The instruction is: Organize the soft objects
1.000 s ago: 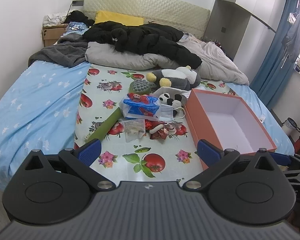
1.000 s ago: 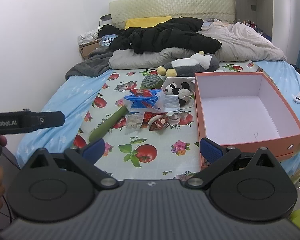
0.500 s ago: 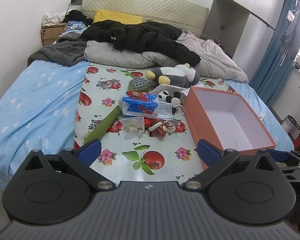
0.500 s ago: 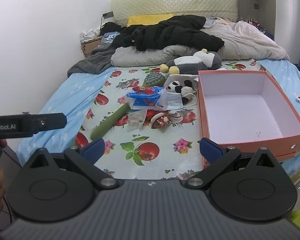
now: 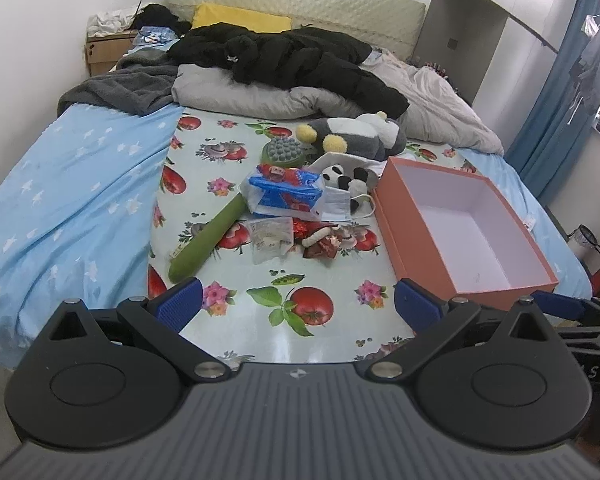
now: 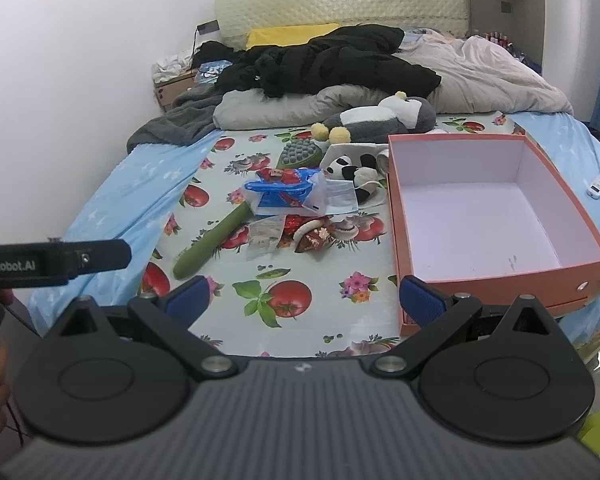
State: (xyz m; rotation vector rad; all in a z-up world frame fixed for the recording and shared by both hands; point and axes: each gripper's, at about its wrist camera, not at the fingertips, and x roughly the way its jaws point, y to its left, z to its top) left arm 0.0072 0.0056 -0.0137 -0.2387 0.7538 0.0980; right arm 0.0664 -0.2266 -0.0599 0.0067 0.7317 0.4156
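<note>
The small black-and-white panda plush toy (image 5: 346, 178) lies just beside the far left corner of the empty orange cardboard box (image 5: 392, 216), partly on a white face mask (image 5: 338, 206). It looks light and squashy, best pinched across its body. Behind it lies a bigger grey penguin plush (image 5: 360, 136). The left gripper (image 5: 298, 300) and right gripper (image 6: 304, 298) both hang wide apart, empty, short of the clutter. Only the right view shows a small white remote (image 6: 598, 186) beyond the box.
</note>
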